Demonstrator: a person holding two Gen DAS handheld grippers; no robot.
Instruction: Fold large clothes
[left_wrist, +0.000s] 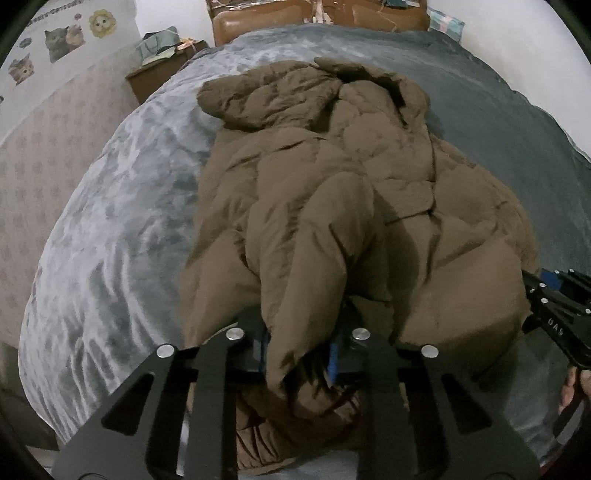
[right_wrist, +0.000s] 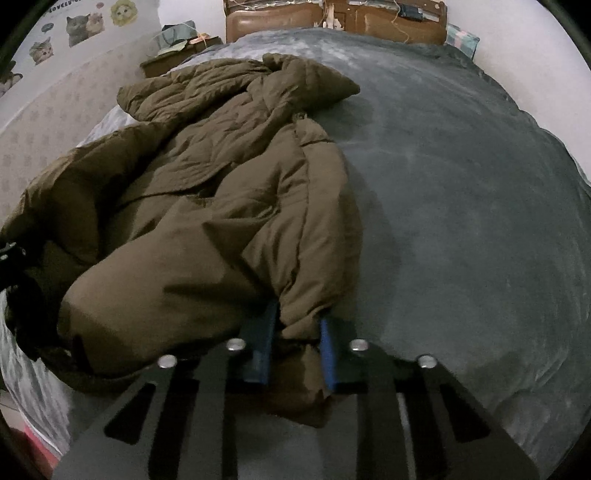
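Coat (left_wrist: 332, 177) hem in both claws, left (left_wrist: 301, 343), right (right_wrist: 295, 347).

coat (left_wrist: 332, 177) | brown quilted puffer, large, hooded | lies lengthwise on grey bed cover, hood (left_wrist: 273, 92) at far end, hem at near edge | rumpled, sides partly folded inward over body | near hem bunched into two raised folds, one left, one right | far part flat, creased

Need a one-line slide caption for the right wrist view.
Right gripper pinching the near hem of a brown puffer coat spread on a grey bed blanket, ready to fold.
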